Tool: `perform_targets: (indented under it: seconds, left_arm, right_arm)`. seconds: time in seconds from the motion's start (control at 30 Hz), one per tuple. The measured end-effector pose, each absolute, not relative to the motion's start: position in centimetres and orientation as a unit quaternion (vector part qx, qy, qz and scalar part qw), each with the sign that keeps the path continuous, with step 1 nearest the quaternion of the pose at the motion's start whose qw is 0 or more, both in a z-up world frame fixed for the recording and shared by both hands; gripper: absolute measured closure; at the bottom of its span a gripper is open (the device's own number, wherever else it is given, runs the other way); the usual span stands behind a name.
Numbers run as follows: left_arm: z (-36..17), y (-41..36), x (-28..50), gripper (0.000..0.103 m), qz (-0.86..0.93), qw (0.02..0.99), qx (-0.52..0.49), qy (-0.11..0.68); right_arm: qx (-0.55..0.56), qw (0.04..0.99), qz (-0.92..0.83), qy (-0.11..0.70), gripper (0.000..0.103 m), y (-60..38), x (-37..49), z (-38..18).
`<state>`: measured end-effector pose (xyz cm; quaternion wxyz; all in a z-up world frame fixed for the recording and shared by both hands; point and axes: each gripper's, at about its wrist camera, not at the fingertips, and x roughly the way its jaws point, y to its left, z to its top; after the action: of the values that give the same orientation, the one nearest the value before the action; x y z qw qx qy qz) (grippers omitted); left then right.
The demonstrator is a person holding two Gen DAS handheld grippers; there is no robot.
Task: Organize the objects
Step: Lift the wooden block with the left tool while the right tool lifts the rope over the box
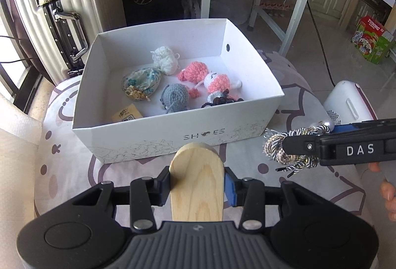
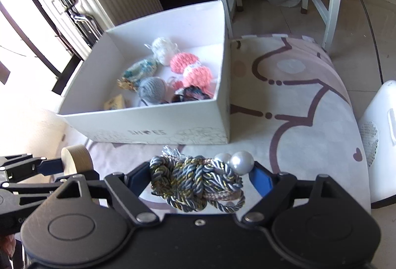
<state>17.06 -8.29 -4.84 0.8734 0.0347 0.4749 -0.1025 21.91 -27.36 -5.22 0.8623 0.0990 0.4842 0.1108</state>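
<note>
Both claws loaded, shoebox ahead.
The left claw (image 1: pixel 197 186) is clamped on a wood block (image 1: pixel 197 182); at its 3 o'clock the right claw (image 2: pixel 201 176) is closed on a cord bundle (image 2: pixel 195 182) with pearls (image 2: pixel 242 162). Both are near the open shoebox (image 1: pixel 158 137) at 12 o'clock on the patterned mat (image 2: pixel 297 145), which holds crochet toys (image 1: pixel 210 78), a pouch (image 1: pixel 141 83) and a yellow card (image 1: pixel 127 115). A suitcase (image 1: pixel 61 9) stands beyond at 10 o'clock.

The shoe box (image 1: pixel 173 135) sits on the rug (image 1: pixel 74 152), suitcase (image 1: pixel 57 9) behind-left, seemingly a heater (image 1: pixel 346 103) right.
</note>
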Motion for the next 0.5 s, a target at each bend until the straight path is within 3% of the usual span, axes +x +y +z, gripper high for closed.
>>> perform_targets:
  seconds: [0.5]
  left_arm:
    - [0.2, -4.5, 15.2, 0.059, -0.072, 0.902, 0.005, 0.425]
  right_arm:
    - [0.072, 0.900, 0.139, 0.407, 0.017, -23.8, 17.7, 0.6]
